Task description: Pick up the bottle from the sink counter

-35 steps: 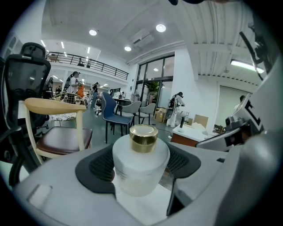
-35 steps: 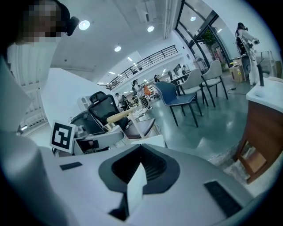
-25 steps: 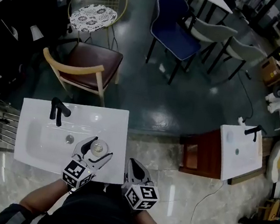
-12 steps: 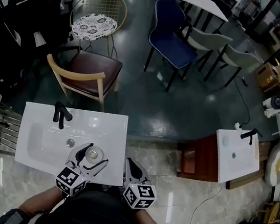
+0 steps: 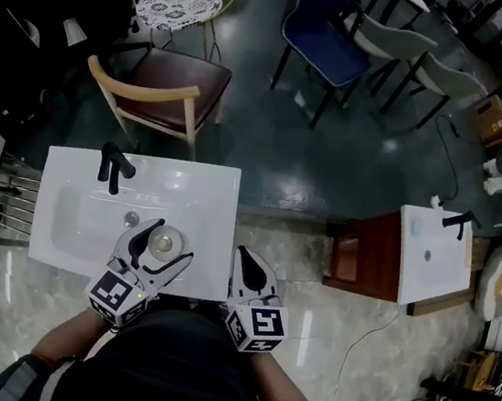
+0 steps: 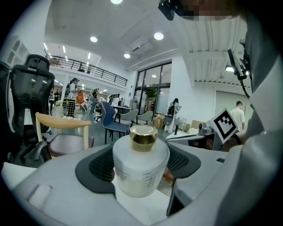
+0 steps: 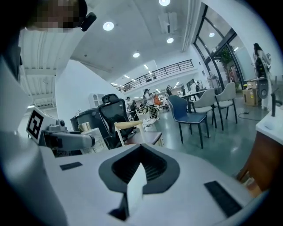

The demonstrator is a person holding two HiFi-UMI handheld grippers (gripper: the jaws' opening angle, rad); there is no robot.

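Note:
The bottle (image 5: pixel 163 244) is a squat frosted-white one with a gold cap (image 6: pixel 143 134). It stands upright between the two jaws of my left gripper (image 5: pixel 161 247), over the near right part of the white sink counter (image 5: pixel 210 194). In the left gripper view the bottle (image 6: pixel 140 170) fills the gap between the dark pads (image 6: pixel 99 167), and the gripper is shut on it. My right gripper (image 5: pixel 244 261) hangs just off the counter's right front corner, shut and holding nothing. Its pads (image 7: pixel 152 170) meet in the right gripper view.
A black faucet (image 5: pixel 113 166) stands at the back left of the basin, and the drain (image 5: pixel 132 218) lies left of the bottle. A wooden chair (image 5: pixel 160 90) is beyond the sink. A second small sink (image 5: pixel 428 257) on a brown cabinet stands to the right.
The left gripper and the bottle have shifted a little nearer to me and toward the drain. The right gripper has stayed beside the counter's corner.

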